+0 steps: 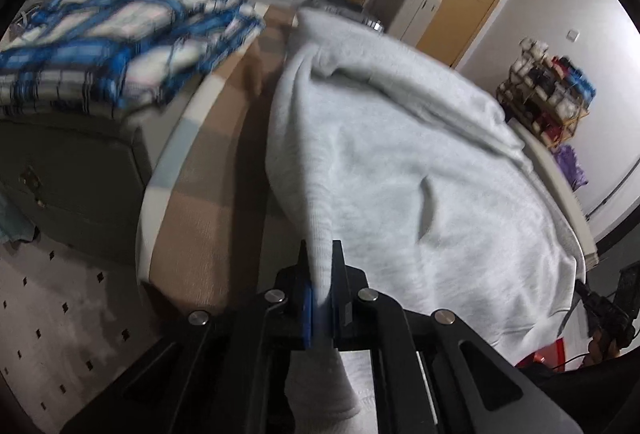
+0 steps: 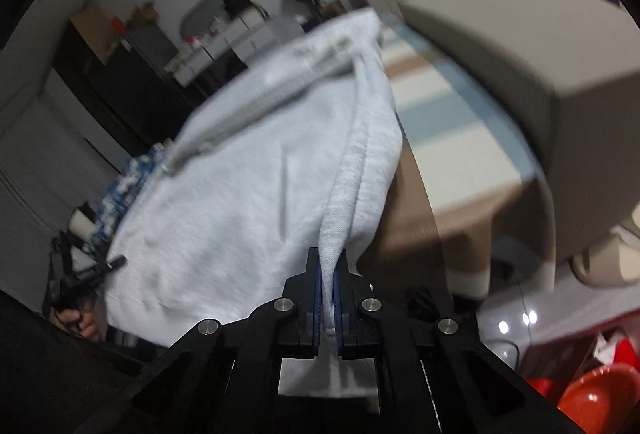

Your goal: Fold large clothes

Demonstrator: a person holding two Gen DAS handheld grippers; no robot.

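Observation:
A large light grey sweatshirt [image 1: 400, 161] is held up over a bed with a brown, white and blue checked cover [image 1: 208, 193]. My left gripper [image 1: 320, 258] is shut on a pinched fold of its edge. My right gripper [image 2: 330, 270] is shut on another fold of the same sweatshirt [image 2: 240, 201], whose ribbed hem and zipper band [image 2: 256, 101] hang to the upper left. The other gripper [image 2: 76, 282] shows small at the left edge of the right wrist view.
A stack of folded blue and white plaid clothes [image 1: 120, 45] lies on a grey box [image 1: 72, 169] left of the bed. A grey padded headboard [image 2: 540, 73] stands at the right. Red tubs [image 2: 592, 398] sit on the floor. Drawers, boxes and a shelf rack [image 1: 548, 93] line the walls.

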